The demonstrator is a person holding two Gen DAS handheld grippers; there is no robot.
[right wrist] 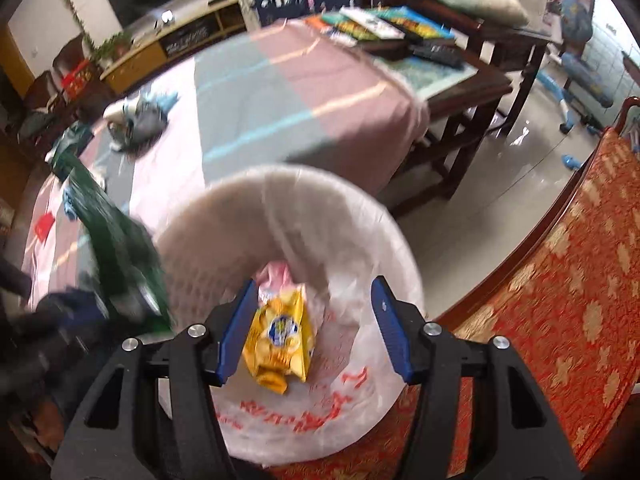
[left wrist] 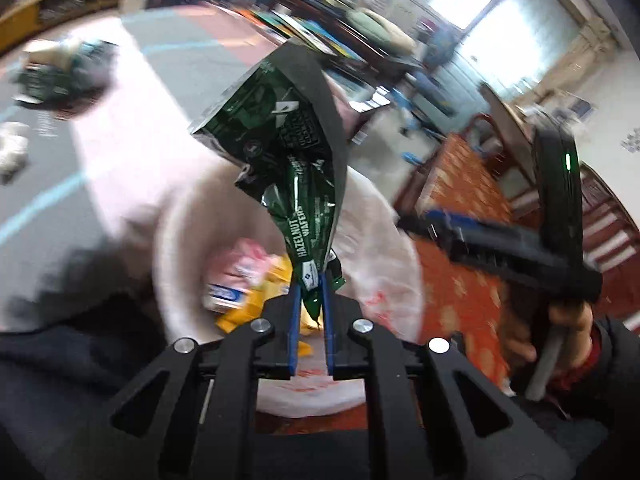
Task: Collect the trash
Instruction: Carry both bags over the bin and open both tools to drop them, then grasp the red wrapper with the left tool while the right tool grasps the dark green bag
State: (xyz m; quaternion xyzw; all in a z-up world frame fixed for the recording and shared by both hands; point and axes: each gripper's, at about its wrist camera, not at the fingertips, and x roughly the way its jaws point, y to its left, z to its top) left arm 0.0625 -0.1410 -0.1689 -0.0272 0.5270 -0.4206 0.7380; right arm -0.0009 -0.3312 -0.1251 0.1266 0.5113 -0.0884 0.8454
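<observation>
1. Left gripper [left wrist: 311, 288] fingers clamp the green wafer wrapper [left wrist: 280, 152] above the white bin bag [right wrist: 304, 216].
2. Right gripper [right wrist: 312, 320] fingers stand apart, pressing nothing; yellow packet [right wrist: 280, 340] lies between them in the bag.
3. More litter [right wrist: 136, 120] sits far left on the bedspread [right wrist: 280, 92].

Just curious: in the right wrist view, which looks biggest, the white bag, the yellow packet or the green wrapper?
1. White bag, by far the largest.
2. Green wrapper, blurred and partly hidden, so unsure.
3. Yellow packet, smallest, though the gap is small.

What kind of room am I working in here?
Probably a home living or dining room: a cloth-covered table, a dark wooden side table stacked with books, and a bag-lined trash bin.
</observation>
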